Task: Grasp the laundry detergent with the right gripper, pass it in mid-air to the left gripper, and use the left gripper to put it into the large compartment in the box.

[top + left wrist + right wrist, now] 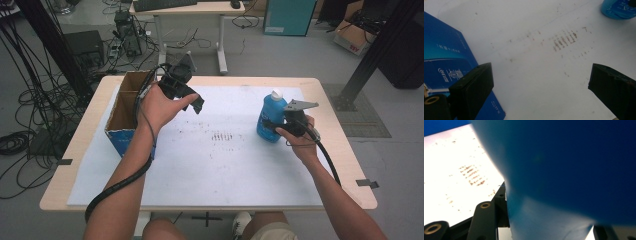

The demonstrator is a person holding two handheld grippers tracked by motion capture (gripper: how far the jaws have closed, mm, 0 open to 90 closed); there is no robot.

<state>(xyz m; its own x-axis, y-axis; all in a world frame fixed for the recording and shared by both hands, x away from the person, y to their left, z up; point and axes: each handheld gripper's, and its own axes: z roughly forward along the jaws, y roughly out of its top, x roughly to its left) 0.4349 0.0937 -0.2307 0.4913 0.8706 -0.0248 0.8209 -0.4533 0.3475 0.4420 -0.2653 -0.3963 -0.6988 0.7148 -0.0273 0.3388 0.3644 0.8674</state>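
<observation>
- Blue plastic is pressing against both black jaws of the right gripper, which is clamping a blue bottle with a white cap across its lower body; in the right gripper view the bottle is sitting right between the jaws.
- Just below the jaws, the bottle is standing upright on, or just above, the white sheet; I cannot tell whether its base is touching.
- Beyond the jaws, towards the other hand, a patch of brown smudges is marking the sheet.
- Farther out, the left gripper is hanging with its jaws standing wide apart and nothing between them, tilted down over the sheet; beside its left jaw a blue cardboard box is sitting open-topped at the table edge.
- Judging the risk: the grip is sitting low on a smooth, rounded body, so the bottle could be tipping or slipping out when lifted quickly.
- Carrying it towards the box, it could be knocking the box wall or the idle left gripper.
</observation>
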